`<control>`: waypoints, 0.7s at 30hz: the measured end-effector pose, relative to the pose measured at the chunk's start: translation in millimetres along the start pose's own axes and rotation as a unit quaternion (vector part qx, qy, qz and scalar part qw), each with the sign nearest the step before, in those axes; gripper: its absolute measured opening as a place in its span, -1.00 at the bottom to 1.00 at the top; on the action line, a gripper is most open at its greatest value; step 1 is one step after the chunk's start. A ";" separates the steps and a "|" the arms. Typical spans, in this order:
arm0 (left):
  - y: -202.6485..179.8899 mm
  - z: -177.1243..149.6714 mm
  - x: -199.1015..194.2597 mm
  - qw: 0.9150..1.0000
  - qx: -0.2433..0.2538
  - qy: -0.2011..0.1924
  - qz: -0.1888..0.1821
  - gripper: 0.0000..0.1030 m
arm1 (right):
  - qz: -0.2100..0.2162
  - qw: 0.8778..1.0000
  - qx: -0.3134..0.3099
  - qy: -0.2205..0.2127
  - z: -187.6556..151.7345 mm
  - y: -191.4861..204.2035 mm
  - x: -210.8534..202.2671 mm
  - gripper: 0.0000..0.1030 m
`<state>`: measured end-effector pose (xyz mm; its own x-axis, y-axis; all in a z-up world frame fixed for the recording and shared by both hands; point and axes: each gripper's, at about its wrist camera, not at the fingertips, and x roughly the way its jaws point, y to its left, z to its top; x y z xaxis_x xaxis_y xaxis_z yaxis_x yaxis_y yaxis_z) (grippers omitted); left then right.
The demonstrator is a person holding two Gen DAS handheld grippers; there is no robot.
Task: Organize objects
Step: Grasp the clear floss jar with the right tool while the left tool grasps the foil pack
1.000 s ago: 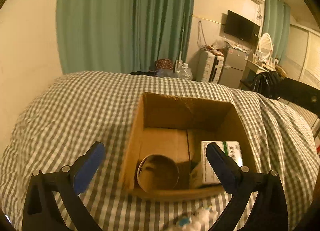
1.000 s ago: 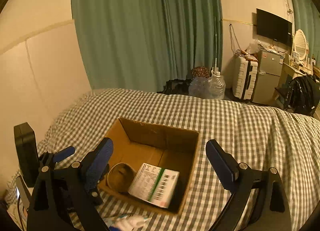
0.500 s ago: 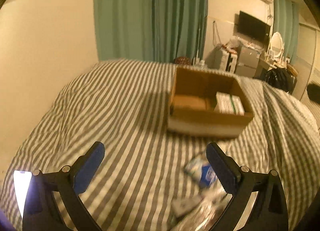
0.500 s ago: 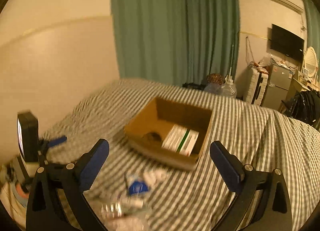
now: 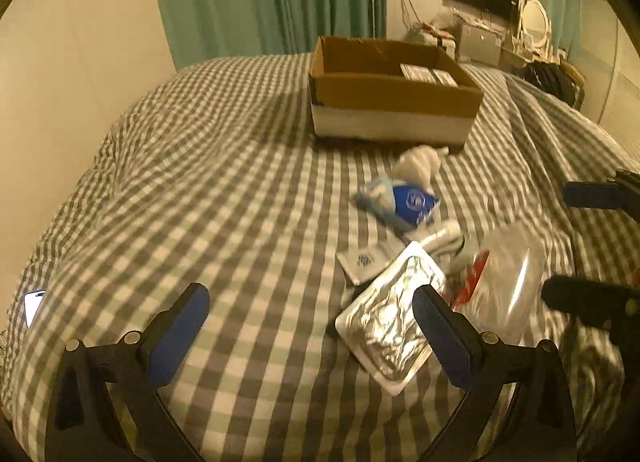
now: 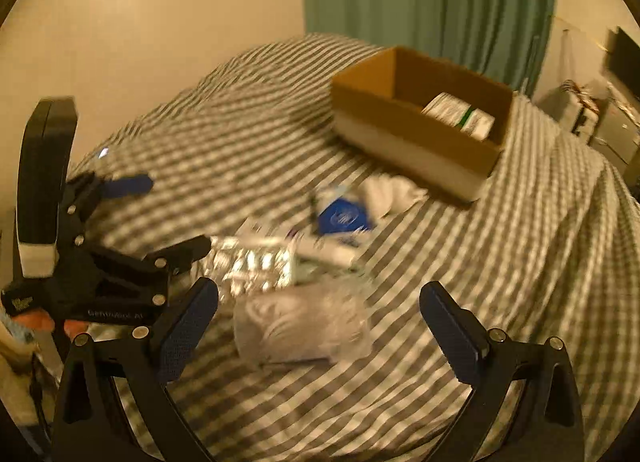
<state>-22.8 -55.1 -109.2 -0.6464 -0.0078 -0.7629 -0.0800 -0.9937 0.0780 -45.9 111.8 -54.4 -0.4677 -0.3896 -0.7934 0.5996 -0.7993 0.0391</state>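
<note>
Two grippers hover over checked bedspread [image 5: 224, 197], both spread wide, gripping nothing. Left gripper [image 5: 310, 322]: crinkled foil pouch [image 5: 390, 326] just inside its right finger, flat white sachet [image 5: 366, 262] ahead, blue-and-white packet [image 5: 404, 201] further ahead, crumpled white wad [image 5: 420, 161] beyond that. Right gripper [image 6: 320, 314]: clear glossy plastic bag [image 6: 304, 326] between its fingers, blurred. Cardboard box [image 6: 416, 141] far ahead of both, open-topped, rectangular, white band along base; printed carton [image 6: 460, 113] inside. Loose items all outside box
</note>
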 end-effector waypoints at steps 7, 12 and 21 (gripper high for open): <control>6.9 -2.4 11.8 1.000 -0.014 0.019 -0.003 1.00 | -0.006 0.998 -0.048 0.037 -10.1 15.1 31.5 0.98; 3.8 -3.2 14.4 1.000 -0.007 0.023 -0.004 1.00 | -0.013 0.997 -0.026 0.067 -14.6 3.6 49.3 0.98; -3.6 -4.5 21.7 0.999 0.013 0.036 -0.006 1.00 | -0.026 0.998 0.021 0.050 -11.0 -16.0 35.5 0.75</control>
<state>-33.1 -52.2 -128.9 -0.5894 -0.0057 -0.8078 -0.1072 -0.9906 0.0852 -65.0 115.8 -89.9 -0.4289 -0.3010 -0.8517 0.5480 -0.8362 0.0196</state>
